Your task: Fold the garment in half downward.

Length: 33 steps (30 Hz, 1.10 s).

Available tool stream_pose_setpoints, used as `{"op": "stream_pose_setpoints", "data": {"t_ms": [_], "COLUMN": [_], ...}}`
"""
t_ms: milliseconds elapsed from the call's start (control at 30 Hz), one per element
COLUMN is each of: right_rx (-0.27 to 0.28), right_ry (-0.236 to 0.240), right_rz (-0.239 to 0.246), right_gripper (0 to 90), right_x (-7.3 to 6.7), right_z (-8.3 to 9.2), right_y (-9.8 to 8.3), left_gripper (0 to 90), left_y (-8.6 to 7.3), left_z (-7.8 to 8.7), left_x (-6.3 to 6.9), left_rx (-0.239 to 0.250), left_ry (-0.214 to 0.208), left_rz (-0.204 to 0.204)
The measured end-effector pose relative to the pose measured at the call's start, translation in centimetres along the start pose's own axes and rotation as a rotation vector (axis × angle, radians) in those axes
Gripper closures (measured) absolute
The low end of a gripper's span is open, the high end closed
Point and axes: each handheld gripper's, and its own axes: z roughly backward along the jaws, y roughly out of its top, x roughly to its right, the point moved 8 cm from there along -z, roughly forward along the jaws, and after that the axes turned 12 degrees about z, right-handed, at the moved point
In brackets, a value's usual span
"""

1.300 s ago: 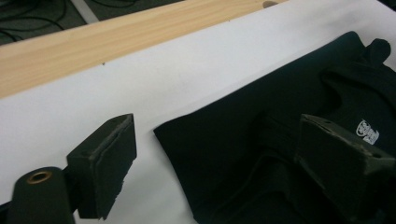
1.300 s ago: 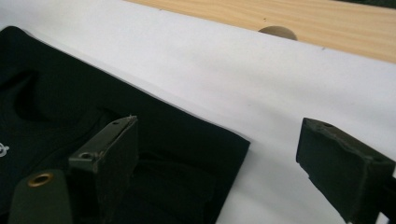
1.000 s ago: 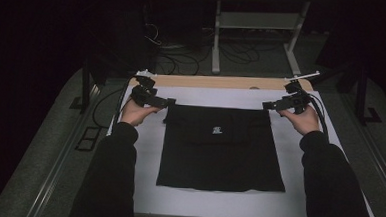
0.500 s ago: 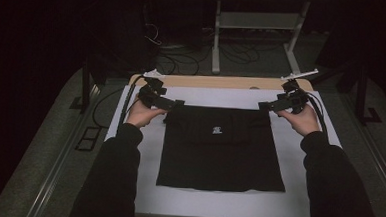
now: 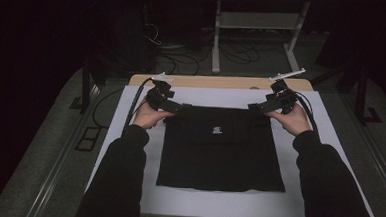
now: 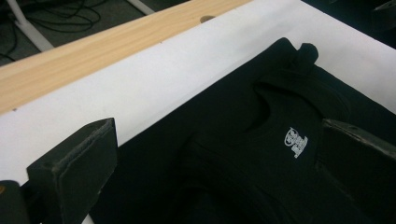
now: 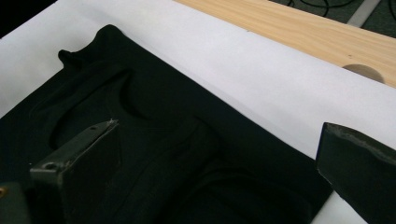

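I've got a black shirt [image 5: 222, 147] laid flat on the white sheet [image 5: 324, 145], folded to a rough square with the neck end far from me, small white logo [image 5: 218, 131] face up just below the collar. Left gripper [image 5: 177, 107] sits over the far left corner of the shirt, right gripper [image 5: 253, 106] over the far right corner, one per shoulder so the top edge can be lifted evenly and the fabric won't skew. Both are spread wide and hold nothing: in the left gripper view its jaws stand well apart with shirt cloth and logo [image 6: 297, 142] between them, and in the right gripper view the gap between its jaws spans the shirt's edge and bare sheet [image 7: 261, 74]. From the left gripper the collar curve lies ahead and toward the right jaw; from the right gripper the shirt [image 7: 154, 154] lies under and ahead of the left jaw, while the right jaw hangs over the sheet just off the cloth. That straddle looks deliberate: one jaw each side of the edge makes it easy to pinch. I can't tell whether the jaw tips touch the cloth yet. The wooden table edge [image 5: 222, 82] runs beyond both grippers, clear of the work. My read: pre-grasp for a fold towards me, nothing closed yet.
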Motion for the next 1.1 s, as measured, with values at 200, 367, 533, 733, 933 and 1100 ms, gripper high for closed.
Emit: {"op": "stream_pose_setpoints", "data": {"t_ms": [200, 367, 533, 733, 933, 1100], "right_rx": [-0.007, -0.011, -0.015, -0.04, -0.043, -0.063], "right_ry": [0.014, 0.02, 0.026, 0.033, 0.04, 0.032], "right_rz": [-0.004, -0.019, -0.034, -0.04, -0.067, -0.082], "right_gripper": [2.6, 3.5, 6.8, 11.4, 12.9, 14.9], "right_x": [-0.4, -0.3, 0.0, 0.4, 0.7, 1.0], "right_z": [-1.0, -1.7, -2.3, -3.4, -4.3, -5.0], "right_y": [0.1, 0.1, -0.1, -0.8, -1.1, -1.6], "left_gripper": [0.0, 1.6, 1.7, 3.3, 6.5, 7.0], "left_y": [-0.4, -0.6, -0.9, -1.3, -1.8, -2.1], "left_z": [-0.8, -1.5, -2.4, -3.3, -4.2, -4.8], "left_x": [-0.3, -0.6, -1.2, -2.2, -2.5, -2.6], "left_rx": [-0.018, -0.025, -0.03, -0.03, -0.036, -0.043], "left_ry": [-0.002, -0.005, 0.001, 0.002, -0.008, -0.015], "left_rz": [0.02, 0.055, 0.076, 0.118, 0.137, 0.155]}}
